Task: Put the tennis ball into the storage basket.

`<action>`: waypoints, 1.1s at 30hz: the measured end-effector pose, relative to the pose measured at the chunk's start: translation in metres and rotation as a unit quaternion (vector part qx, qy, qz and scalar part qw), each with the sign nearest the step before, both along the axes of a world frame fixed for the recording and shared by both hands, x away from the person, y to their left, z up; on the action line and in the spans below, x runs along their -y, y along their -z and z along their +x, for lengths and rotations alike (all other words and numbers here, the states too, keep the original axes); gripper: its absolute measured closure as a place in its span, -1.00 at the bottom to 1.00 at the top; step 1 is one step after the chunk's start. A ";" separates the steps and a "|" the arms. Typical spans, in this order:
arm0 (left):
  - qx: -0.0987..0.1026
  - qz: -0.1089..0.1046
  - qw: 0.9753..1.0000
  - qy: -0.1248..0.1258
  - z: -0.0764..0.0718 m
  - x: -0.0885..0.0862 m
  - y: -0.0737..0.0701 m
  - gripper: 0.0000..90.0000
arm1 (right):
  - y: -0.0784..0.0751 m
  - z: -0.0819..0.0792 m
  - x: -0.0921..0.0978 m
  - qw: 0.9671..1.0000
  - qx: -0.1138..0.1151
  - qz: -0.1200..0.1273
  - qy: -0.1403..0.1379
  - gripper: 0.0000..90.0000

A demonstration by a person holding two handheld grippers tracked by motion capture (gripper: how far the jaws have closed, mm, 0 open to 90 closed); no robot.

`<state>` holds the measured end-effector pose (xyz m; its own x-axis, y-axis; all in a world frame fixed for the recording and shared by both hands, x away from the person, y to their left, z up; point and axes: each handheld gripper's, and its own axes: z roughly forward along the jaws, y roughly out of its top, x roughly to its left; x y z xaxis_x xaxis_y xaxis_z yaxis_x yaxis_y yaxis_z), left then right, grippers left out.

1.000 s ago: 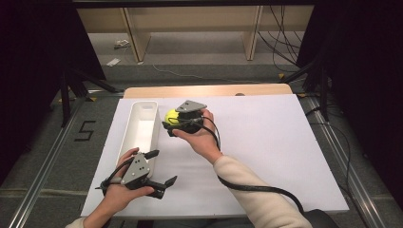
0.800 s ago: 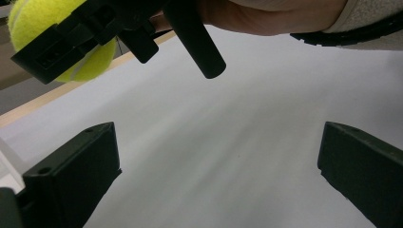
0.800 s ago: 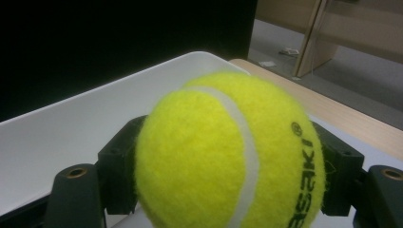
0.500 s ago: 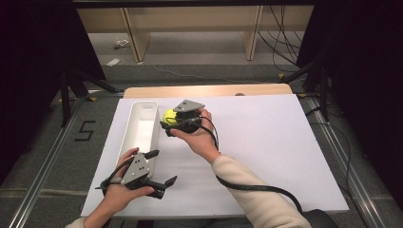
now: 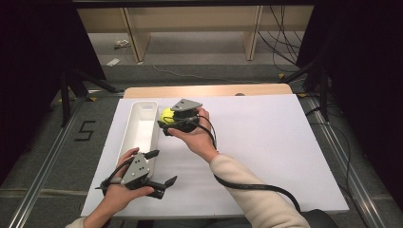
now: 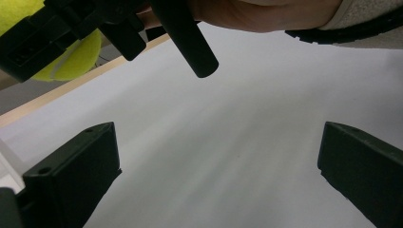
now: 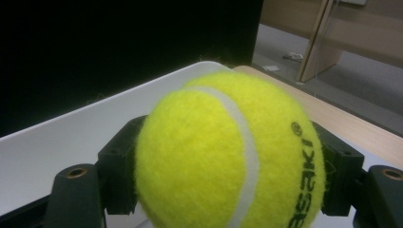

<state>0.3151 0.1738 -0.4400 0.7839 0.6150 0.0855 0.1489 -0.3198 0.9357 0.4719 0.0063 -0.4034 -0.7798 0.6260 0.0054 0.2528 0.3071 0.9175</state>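
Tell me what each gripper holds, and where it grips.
Right gripper clamps the tennis ball across its sides. Left gripper is open, holding nothing.

A: What has moved in the high view?
B: The right gripper (image 5: 167, 122), clamped on the tennis ball (image 5: 167, 114), has shifted slightly left in the frame, up to the right wall of the white bin (image 5: 142, 110).

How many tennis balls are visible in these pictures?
1. The tennis ball is clamped in the right gripper, beside the white bin. The bin's visible floor holds none.
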 end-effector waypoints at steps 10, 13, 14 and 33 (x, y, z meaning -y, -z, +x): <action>0.000 0.000 1.000 0.000 0.000 0.000 0.000 -1.00 | -0.001 0.000 -0.002 1.000 0.001 0.000 -0.003 -0.40; 0.000 0.000 1.000 0.001 0.000 0.000 0.000 -1.00 | -0.001 0.000 -0.003 1.000 0.000 0.000 -0.004 -0.40; 0.000 0.000 1.000 0.000 0.000 0.000 0.000 -1.00 | -0.001 0.000 -0.003 1.000 0.000 0.001 -0.004 -0.40; 0.000 -0.001 1.000 0.001 0.000 0.000 0.000 -1.00 | -0.004 -0.001 -0.009 1.000 0.003 0.001 -0.011 -0.40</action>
<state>0.3149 0.1736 -0.4400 0.7846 0.6142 0.0847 0.1478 -0.3179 0.9365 0.4708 0.0152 -0.3990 -0.7939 0.6081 0.0015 0.2397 0.3107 0.9198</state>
